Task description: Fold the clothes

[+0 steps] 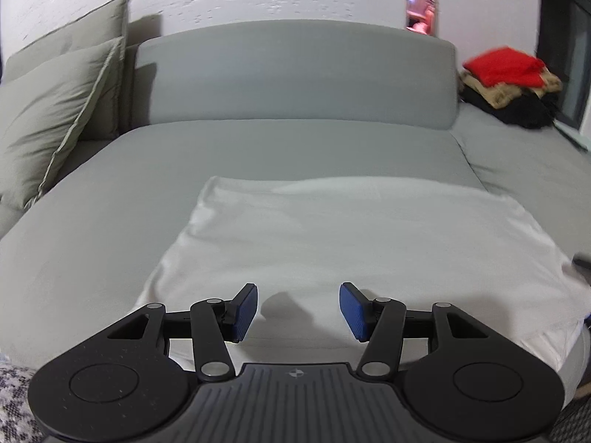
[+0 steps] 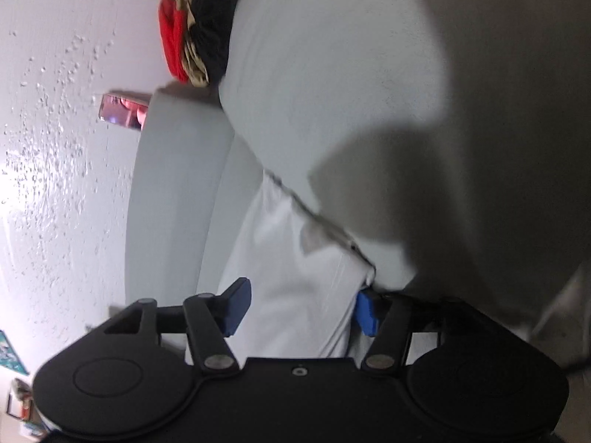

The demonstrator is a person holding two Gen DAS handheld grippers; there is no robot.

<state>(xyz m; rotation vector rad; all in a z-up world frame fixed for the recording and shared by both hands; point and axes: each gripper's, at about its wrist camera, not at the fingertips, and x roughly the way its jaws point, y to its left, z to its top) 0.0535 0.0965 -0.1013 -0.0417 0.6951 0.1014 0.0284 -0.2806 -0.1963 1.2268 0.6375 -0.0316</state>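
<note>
White cotton-like cloth, a folded garment (image 1: 332, 243), lies flat on a grey sofa seat (image 1: 92, 221), filling the centre of the left wrist view and running out toward 3 o'clock. The left gripper (image 1: 298, 312) hangs just above the garment's near edge at 6 o'clock, its blue fingers (image 1: 244, 312) apart with nothing between them. In the rolled right wrist view, the right gripper (image 2: 303, 308) stands over the same garment's edge (image 2: 295, 295); its fingers (image 2: 236, 306) are also apart, with cloth lying in the gap, and neither pad visibly presses it. The fabric looks light, limp and thin, likely to sag and slide on itself, so a firm pinch through all layers at a corner or hem seems the best hold, one gripper at each end of the near edge. A stack of folded clothes (image 1: 509, 81), red on top, sits at 2 o'clock beside the backrest (image 1: 295, 74). Cushions (image 1: 59, 118) lean at 9 o'clock, and a phone (image 1: 421, 7) stands at 1 o'clock.
</note>
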